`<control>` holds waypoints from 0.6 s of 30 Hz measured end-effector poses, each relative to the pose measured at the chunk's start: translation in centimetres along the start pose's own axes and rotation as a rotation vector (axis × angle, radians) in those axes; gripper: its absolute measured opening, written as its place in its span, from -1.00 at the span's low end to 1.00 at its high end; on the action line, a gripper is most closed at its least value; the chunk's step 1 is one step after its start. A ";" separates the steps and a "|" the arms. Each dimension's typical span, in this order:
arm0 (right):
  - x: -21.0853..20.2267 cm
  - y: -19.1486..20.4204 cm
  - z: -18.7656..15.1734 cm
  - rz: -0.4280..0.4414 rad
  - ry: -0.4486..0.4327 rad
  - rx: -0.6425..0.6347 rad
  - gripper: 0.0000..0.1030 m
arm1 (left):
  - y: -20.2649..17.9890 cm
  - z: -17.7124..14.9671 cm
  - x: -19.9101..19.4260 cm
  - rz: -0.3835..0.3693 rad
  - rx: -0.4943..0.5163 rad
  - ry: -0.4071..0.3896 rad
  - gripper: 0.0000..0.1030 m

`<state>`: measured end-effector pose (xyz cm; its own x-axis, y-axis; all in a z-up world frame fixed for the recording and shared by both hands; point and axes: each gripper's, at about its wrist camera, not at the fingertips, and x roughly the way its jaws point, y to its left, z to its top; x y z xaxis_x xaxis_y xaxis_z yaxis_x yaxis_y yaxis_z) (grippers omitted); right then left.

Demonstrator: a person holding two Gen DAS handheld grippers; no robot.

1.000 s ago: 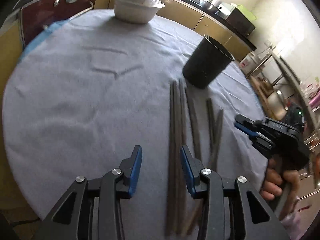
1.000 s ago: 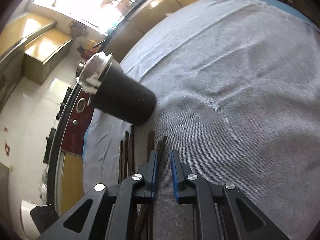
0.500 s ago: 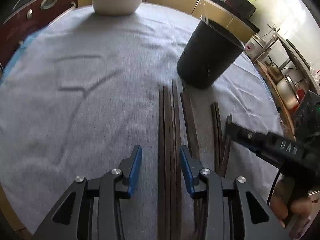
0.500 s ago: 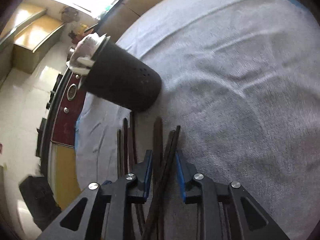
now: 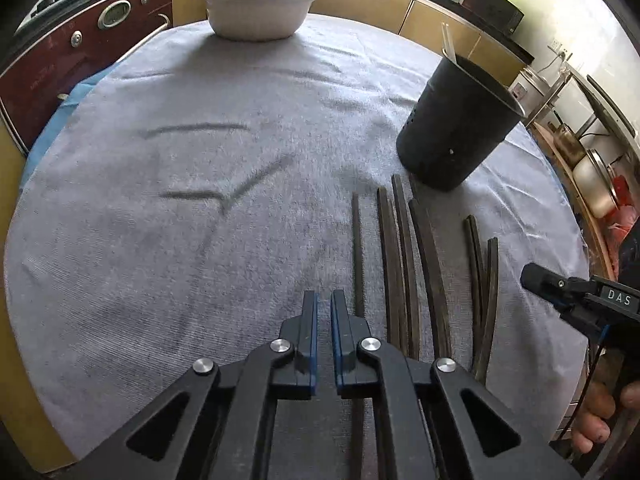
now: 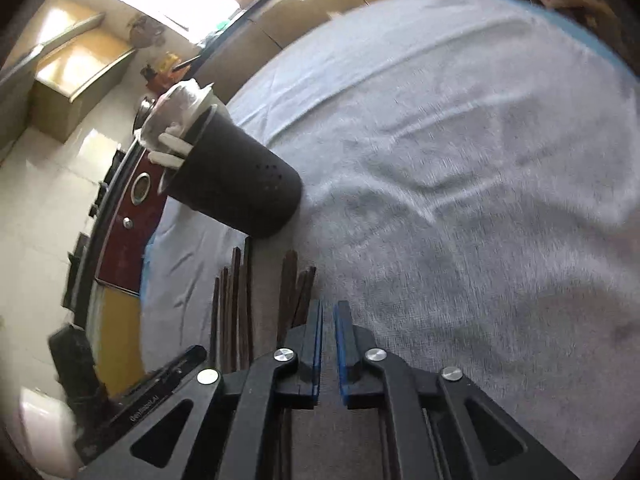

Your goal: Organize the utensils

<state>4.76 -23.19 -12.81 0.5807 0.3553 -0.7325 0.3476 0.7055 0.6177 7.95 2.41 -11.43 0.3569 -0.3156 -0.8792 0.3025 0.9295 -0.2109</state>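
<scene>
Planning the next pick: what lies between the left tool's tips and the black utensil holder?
In the left wrist view, dark chopsticks lie on the grey cloth between the left tool and the black utensil holder.

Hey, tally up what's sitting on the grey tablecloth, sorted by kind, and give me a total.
Dark chopsticks: 7, roughly, since some overlap
Black utensil holder: 1
White basin: 1
Total: 9
</scene>
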 end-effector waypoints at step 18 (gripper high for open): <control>4.7 5.4 -0.1 -0.094 0.065 -0.129 -0.75 | -0.8 3.3 1.1 0.008 0.043 0.014 -0.89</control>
<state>9.27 -17.64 -12.99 0.4999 0.3195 -0.8050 0.2984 0.8090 0.5064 11.00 0.65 -10.84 0.3469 -0.3048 -0.8870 0.3375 0.9229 -0.1851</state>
